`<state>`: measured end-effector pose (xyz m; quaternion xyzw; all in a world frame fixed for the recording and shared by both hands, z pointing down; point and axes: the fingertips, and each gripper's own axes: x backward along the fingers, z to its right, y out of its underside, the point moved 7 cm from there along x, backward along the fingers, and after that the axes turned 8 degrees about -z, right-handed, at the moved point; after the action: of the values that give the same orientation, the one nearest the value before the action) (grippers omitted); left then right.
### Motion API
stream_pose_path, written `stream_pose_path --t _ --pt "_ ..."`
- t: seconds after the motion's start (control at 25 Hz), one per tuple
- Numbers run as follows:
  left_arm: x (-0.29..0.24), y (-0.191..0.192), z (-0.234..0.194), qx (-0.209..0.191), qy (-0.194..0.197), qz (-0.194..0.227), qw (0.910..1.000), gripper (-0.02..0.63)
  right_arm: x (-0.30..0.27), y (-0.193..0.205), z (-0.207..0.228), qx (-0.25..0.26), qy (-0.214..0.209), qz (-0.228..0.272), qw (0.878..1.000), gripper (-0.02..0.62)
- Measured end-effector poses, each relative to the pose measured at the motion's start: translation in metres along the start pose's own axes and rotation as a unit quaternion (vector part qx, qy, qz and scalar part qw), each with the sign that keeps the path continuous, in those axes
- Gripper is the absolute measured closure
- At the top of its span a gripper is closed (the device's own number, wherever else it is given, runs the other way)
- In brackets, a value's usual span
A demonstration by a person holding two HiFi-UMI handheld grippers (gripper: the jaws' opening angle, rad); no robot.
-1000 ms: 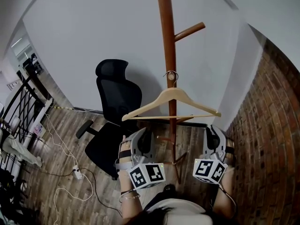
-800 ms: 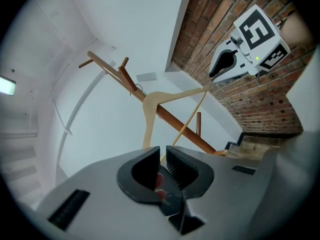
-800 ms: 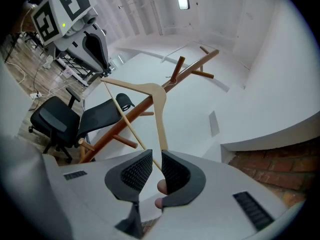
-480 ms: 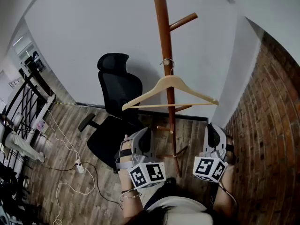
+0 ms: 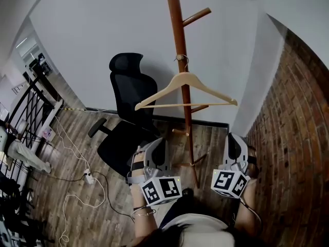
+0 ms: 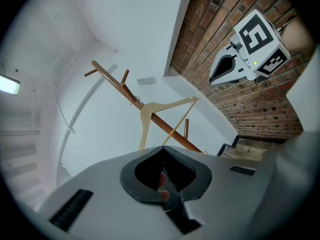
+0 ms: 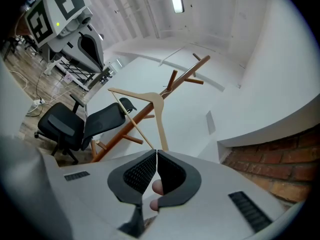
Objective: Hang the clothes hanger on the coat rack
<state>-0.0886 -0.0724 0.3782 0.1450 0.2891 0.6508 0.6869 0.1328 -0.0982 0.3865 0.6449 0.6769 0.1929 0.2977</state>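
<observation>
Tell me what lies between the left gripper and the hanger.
Nothing: in the left gripper view the left gripper, its empty fingers just closed, faces the hanger across open air; the head view puts the black chair aside.

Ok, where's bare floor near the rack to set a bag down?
Bare wood floor lies between the coat rack base and the brick wall. Left of the rack it is crowded: the office chair, then cables and a power strip.
</observation>
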Motion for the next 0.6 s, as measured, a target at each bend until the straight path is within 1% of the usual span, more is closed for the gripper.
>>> stream_pose_path --t 0.12,0.24,0.48,0.6 --pt "0.009 -0.003 0.001 0.006 0.0 -0.002 1.0 0.595 0.01 -0.001 0.001 -0.005 -0.006 -0.001 1.0 0.555" --pt "0.018 -0.002 0.004 0.005 0.001 -0.006 1.0 0.595 0.019 0.0 0.002 -0.021 -0.01 -0.001 1.0 0.555" --pt "0.037 -0.001 0.011 0.008 -0.001 -0.005 1.0 0.595 0.037 -0.002 -0.008 -0.033 -0.027 0.006 0.999 0.557" --pt "0.047 0.001 0.015 0.016 0.0 -0.003 0.9999 0.595 0.046 0.0 -0.01 -0.035 -0.023 0.008 0.999 0.558"
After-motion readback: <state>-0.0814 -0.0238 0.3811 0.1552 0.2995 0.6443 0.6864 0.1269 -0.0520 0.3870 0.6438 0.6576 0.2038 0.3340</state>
